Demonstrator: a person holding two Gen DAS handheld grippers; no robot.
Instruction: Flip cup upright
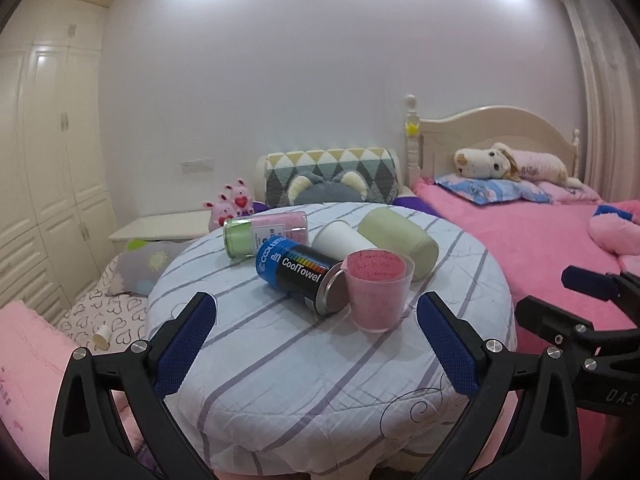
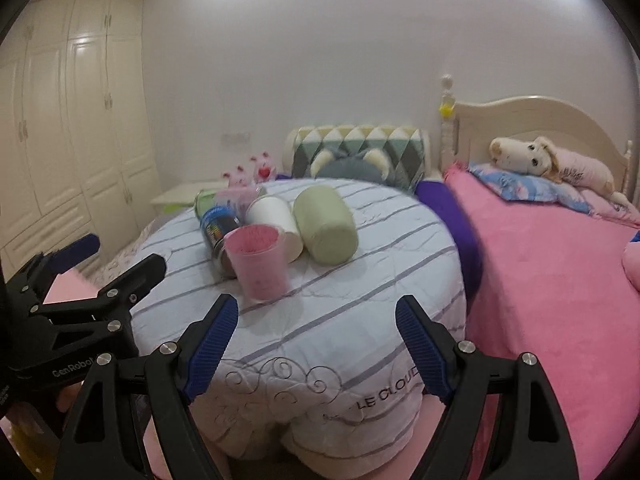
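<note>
Pink cup (image 1: 378, 290) upright on striped round cushion (image 1: 280, 360), ahead of both grippers.

Left gripper (image 1: 316, 312) and right gripper (image 2: 316, 316) both spread wide, holding nothing, apart from cup. Touching behind cup: one black CoolTowel can (image 1: 300, 276), lying; further back one white cup (image 1: 340, 240), one green roll (image 1: 400, 246), one pink-green bottle (image 1: 266, 234). Bare striped cloth between cup and near edge.
</note>
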